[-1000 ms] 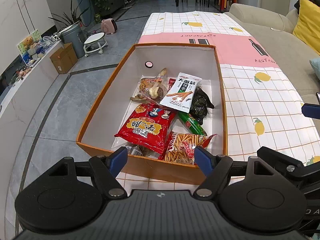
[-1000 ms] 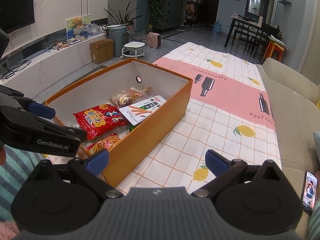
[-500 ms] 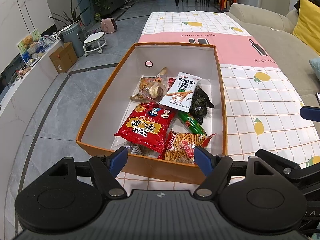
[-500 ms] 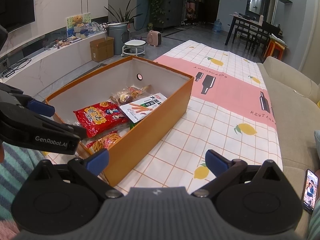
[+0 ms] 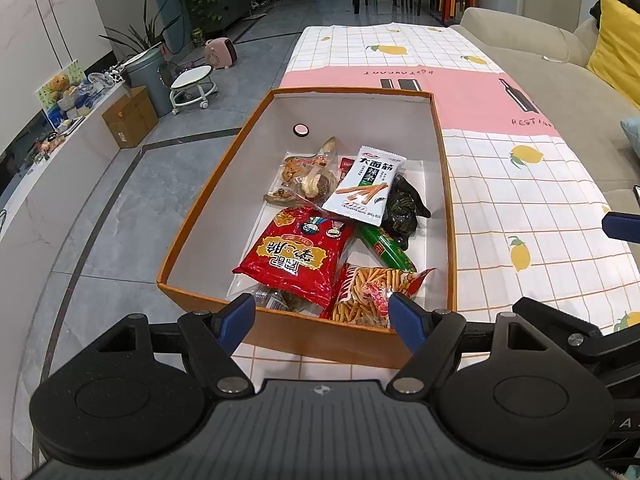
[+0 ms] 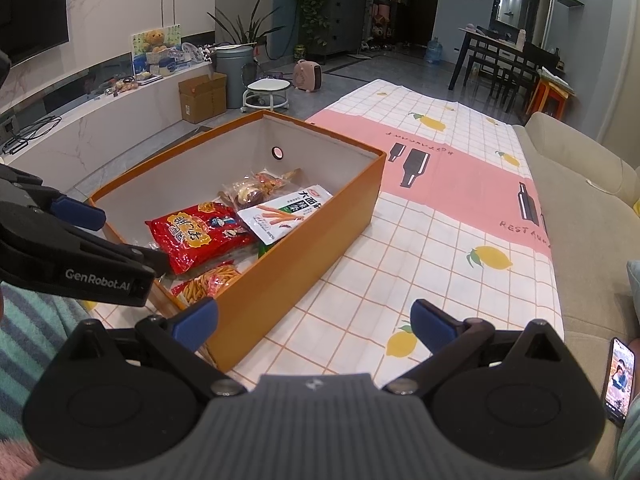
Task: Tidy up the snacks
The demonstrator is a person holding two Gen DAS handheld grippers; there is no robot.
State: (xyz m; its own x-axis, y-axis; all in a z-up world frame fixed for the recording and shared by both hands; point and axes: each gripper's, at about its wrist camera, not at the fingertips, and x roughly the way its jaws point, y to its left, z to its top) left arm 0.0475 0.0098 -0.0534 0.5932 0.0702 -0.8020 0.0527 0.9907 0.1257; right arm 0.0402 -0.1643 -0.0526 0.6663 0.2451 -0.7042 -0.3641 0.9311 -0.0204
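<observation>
While the left wrist view looks down over the near wall of the orange cardboard box (image 5: 280, 332), the left gripper (image 5: 322, 318) hangs before it with its jaws spread wide and nothing between them. Inside the box lie the snacks in a loose heap toward its right side: a red chip bag (image 5: 296, 258) nearest, an orange bag of snack sticks (image 5: 372, 292) just right of it, a green tube-shaped packet (image 5: 386, 246), a white and green packet (image 5: 366, 186) lying over the others, a dark wrapped item (image 5: 404, 208) at the right wall, and a clear bag of mixed bits (image 5: 306, 178) farthest. The left half of the box floor is bare.

In the right wrist view, the right gripper (image 6: 314, 322) hovers over the lemon-print tablecloth (image 6: 440, 276) just right of the box, likewise released and empty. No snack shows on the cloth. A phone (image 6: 619, 380) lies on the sofa at the far right.

Judging from this, the gathering looks done or nearly so; what may remain is tidying the heap.
</observation>
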